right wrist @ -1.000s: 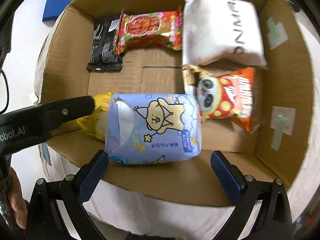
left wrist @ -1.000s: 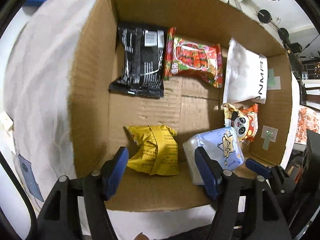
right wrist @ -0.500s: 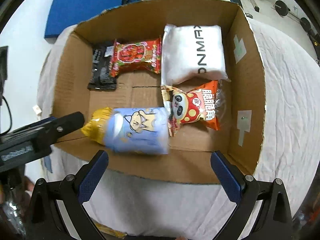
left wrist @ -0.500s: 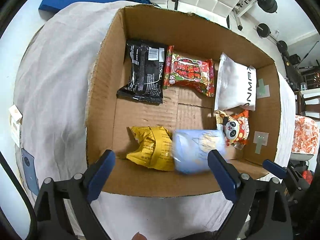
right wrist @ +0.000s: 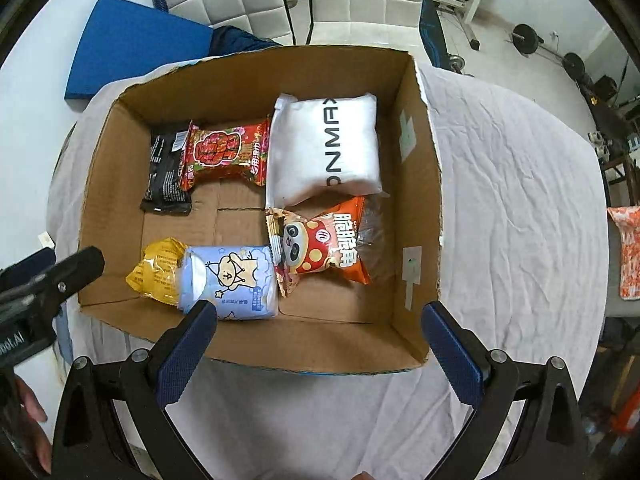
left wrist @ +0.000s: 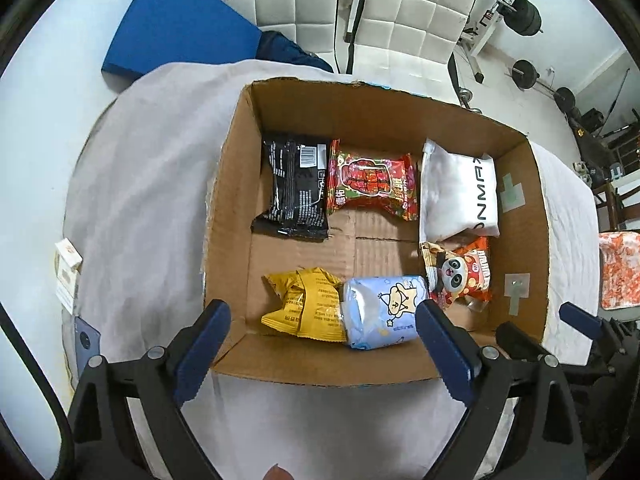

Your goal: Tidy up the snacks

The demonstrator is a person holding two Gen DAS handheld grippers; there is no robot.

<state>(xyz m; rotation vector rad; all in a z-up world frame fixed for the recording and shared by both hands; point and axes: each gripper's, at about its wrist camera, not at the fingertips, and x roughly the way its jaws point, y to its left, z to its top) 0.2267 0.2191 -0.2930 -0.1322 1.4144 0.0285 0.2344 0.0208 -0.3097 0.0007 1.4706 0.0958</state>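
Note:
A cardboard box sits on a cloth-covered table. Its back row holds a black packet, a red packet and a white packet. In front lie a yellow packet, a light blue cat-print pack and an orange panda packet. My left gripper hangs open above the box's near edge. My right gripper is open too, with nothing between its fingers.
The white cloth spreads widely to the right of the box. A small carton lies at the table's left edge. White padded chairs, a blue mat and gym weights stand beyond the table.
The blue pack has dropped from my right gripper and now lies in the box beside the yellow packet. Both grippers have pulled back and up, away from the box.

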